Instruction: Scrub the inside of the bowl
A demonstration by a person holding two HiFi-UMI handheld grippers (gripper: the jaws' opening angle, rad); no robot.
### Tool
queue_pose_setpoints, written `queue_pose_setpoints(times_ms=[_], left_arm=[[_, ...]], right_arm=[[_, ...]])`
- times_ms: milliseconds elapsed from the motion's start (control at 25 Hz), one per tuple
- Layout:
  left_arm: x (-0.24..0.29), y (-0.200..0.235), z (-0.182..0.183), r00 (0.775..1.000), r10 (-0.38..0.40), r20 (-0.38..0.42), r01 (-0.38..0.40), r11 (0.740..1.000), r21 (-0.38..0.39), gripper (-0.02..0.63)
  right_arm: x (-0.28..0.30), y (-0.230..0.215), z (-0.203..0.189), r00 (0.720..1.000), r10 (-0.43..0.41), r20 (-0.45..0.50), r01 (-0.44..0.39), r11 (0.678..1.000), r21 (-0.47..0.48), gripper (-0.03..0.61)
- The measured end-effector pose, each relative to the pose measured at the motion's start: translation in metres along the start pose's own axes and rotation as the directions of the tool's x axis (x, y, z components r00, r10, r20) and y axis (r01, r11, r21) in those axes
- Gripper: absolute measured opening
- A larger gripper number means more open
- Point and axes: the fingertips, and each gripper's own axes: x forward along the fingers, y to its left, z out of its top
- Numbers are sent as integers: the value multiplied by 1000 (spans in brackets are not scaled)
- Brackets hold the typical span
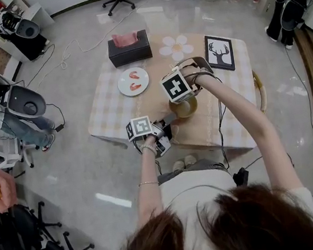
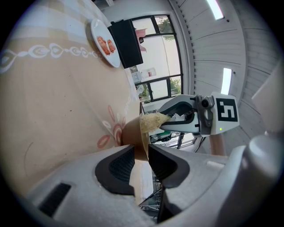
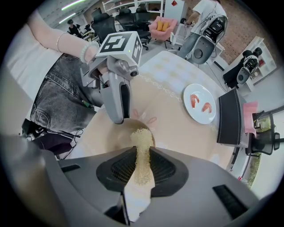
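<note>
A tan bowl stands near the front edge of the table with the checked cloth. My left gripper is shut on the bowl's near rim; in the left gripper view the rim runs between the two pads. My right gripper hangs over the bowl, shut on a yellowish scrub sponge whose tip dips into the bowl. The left gripper view also shows the sponge at the bowl's mouth, held by the right gripper.
A white plate with pink food, a black tissue box, a flower-shaped mat and a framed deer picture lie farther back on the table. Office chairs, cables and equipment stand on the floor around it.
</note>
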Motion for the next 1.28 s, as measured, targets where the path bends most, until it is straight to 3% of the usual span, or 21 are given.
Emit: queue_pose_setpoints(times_ms=[1280], left_arm=[[1, 2, 0, 1000, 17, 7, -17, 1000, -16, 97]], right_arm=[[2, 25, -31, 998, 27, -51, -23, 996, 81, 83]])
